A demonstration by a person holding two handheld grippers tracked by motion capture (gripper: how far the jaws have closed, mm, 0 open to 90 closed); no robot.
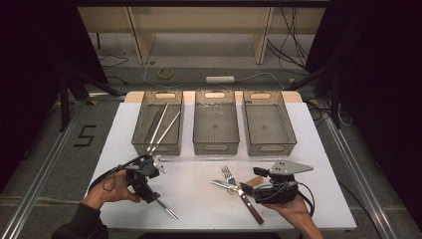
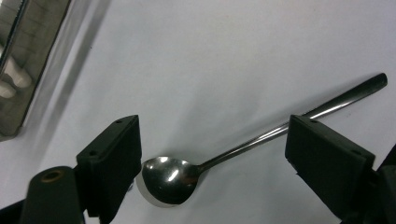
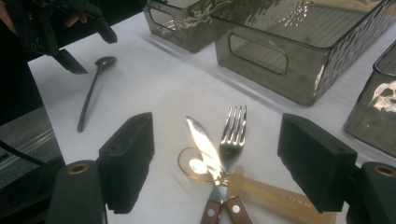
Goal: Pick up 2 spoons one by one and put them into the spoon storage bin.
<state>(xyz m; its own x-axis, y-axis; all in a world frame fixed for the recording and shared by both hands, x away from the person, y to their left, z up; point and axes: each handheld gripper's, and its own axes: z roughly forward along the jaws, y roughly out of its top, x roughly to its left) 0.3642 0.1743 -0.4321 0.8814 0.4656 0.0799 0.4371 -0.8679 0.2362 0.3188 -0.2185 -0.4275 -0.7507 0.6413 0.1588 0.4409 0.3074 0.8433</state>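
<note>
Both pairs of jaws stand wide apart and hold nothing. Your left gripper (image 1: 158,164) hovers low over the white counter (image 1: 199,199), near its front left part, and the shiny steel spoon (image 2: 170,178) lies flat between its jaws: the bowl sits just beside one jaw, and the long thin handle runs out under the other toward the far side of the left gripper view. From the high view the spoon's handle (image 1: 166,209) pokes out from beneath that gripper toward you.

Your right gripper (image 1: 251,183) is down at the front right part of the counter, and its jaws frame a small heap of cutlery: a steel fork (image 3: 233,135) with a pale translucent handle, and a steel knife (image 3: 203,147) with a riveted brown wooden handle that crosses over it. Fork and knife touch each other where they cross.

Along the far edge of the counter stand three smoky transparent plastic bins side by side. Your left bin (image 1: 144,130) holds several long metal sticks (image 1: 160,125); the middle bin (image 1: 196,127) and the right bin (image 1: 286,127) stand next to it.
</note>
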